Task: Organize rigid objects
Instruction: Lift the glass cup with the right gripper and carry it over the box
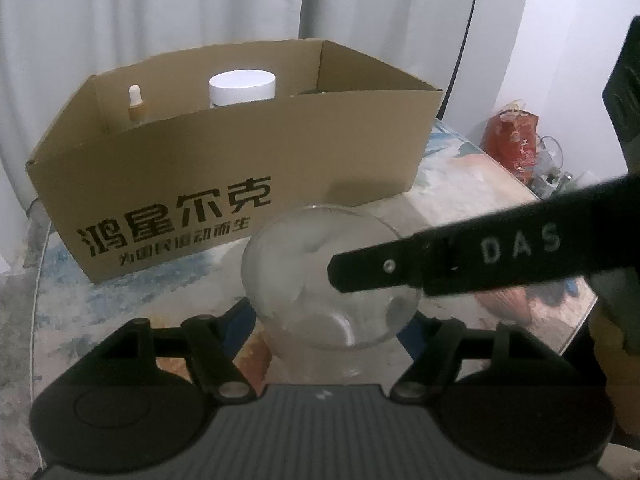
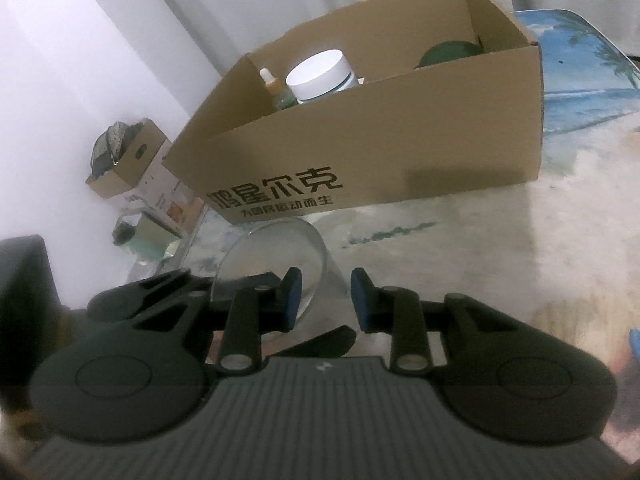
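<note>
A clear glass cup (image 1: 320,280) sits between the fingers of my left gripper (image 1: 332,316), which is shut on it just above the table. The cup also shows in the right wrist view (image 2: 276,264). My right gripper (image 2: 326,300) is open; one of its fingers (image 1: 460,260) reaches over the cup's rim from the right. Behind stands an open cardboard box (image 1: 240,168) with black print, also in the right wrist view (image 2: 400,152). In it are a white-lidded jar (image 1: 242,88), a small dropper bottle (image 1: 136,108) and a dark green object (image 2: 448,54).
The table (image 2: 500,248) carries a beach-print cover. A red bag (image 1: 514,140) and glassware lie beyond its right edge. A small cardboard box (image 2: 128,160) and jars stand on the floor to the left. White curtains hang behind.
</note>
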Demonstrator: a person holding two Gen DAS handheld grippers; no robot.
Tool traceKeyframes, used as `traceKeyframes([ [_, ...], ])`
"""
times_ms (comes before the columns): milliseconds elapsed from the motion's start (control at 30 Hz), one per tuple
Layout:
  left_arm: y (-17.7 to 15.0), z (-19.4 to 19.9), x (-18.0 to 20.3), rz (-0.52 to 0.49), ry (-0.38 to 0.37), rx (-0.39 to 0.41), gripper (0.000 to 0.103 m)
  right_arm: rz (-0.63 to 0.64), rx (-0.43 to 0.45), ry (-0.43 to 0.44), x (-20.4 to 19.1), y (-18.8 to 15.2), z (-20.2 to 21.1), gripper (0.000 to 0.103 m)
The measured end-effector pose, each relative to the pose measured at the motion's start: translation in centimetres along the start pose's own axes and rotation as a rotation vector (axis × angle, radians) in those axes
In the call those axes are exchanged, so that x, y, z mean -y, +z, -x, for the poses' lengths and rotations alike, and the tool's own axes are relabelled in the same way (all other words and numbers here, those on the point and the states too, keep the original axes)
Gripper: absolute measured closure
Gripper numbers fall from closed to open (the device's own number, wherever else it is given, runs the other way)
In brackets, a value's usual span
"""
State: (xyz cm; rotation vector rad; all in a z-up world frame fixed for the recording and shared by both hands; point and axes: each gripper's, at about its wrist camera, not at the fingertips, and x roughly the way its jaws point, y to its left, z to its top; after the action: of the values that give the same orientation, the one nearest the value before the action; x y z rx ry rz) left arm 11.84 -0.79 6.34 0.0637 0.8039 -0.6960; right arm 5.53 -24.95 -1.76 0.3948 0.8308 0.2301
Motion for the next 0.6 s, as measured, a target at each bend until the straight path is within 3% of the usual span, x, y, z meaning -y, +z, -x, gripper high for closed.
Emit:
traceKeyframes([
  [600, 0.79, -0.99, 0.42, -0.007, 0.016, -0.012, 0.028, 0.015, 0.011, -0.002, 0.2, 0.36, -1.05, 0.079],
])
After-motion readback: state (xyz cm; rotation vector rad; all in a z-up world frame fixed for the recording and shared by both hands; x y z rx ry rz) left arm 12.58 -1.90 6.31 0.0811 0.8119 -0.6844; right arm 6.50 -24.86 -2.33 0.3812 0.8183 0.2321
